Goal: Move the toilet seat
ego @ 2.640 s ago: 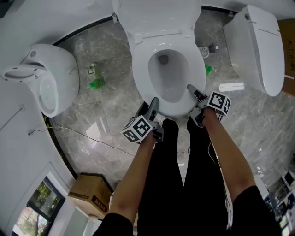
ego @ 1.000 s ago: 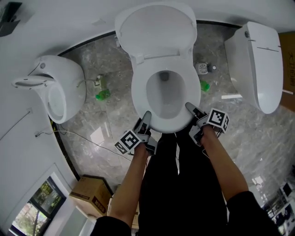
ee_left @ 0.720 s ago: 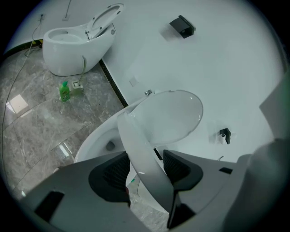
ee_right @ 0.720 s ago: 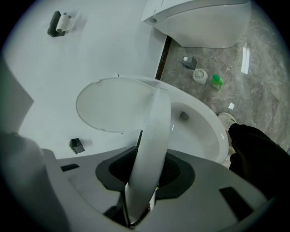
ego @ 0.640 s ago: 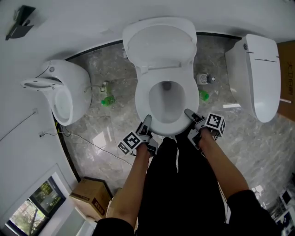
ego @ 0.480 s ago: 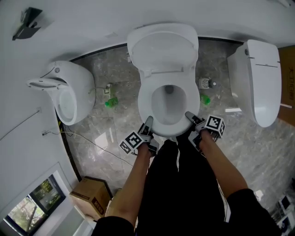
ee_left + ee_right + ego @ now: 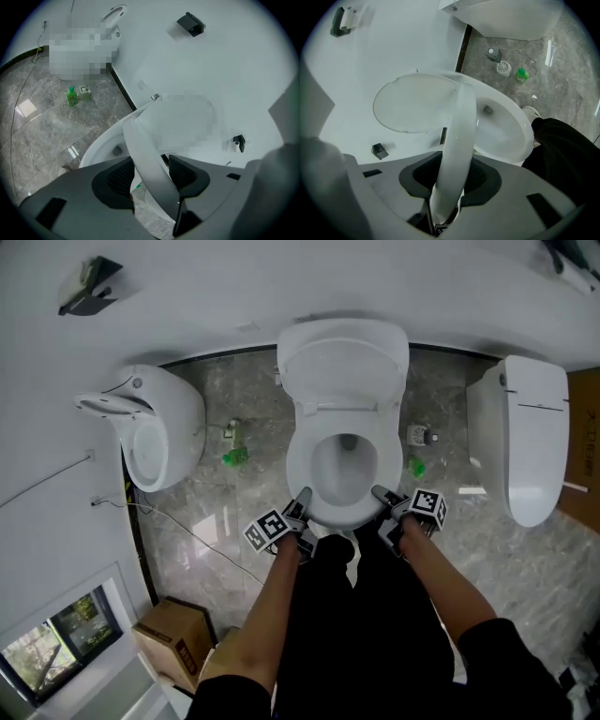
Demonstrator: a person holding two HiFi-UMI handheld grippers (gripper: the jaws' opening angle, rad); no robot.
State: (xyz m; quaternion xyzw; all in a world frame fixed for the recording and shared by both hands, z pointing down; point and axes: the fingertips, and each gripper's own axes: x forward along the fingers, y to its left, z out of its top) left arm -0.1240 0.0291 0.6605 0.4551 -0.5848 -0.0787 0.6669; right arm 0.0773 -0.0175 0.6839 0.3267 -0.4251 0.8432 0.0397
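Note:
The white toilet [image 7: 345, 460] stands at the middle with its lid [image 7: 342, 362] up against the wall. Its seat ring [image 7: 314, 439] is tipped up off the bowl at the front. My left gripper [image 7: 302, 496] is shut on the ring's front left part and my right gripper [image 7: 380, 493] on its front right. In the left gripper view the seat ring [image 7: 143, 154] runs between the dark pads [image 7: 118, 176], above the bowl [image 7: 101, 147]. In the right gripper view the seat ring [image 7: 461, 126] rises out of the jaws, with the lid [image 7: 415, 103] behind it.
A second white fixture [image 7: 159, 432] stands at the left and another toilet [image 7: 530, 442] at the right. A green bottle [image 7: 234, 457] and a drain fitting [image 7: 418, 436] lie on the grey marble floor. A cardboard box [image 7: 173, 643] sits near left. The person's black-trousered legs stand before the bowl.
The head camera has drawn back and up, so the toilet looks smaller. Both grippers have come up a little with the front of the seat ring still between their jaws.

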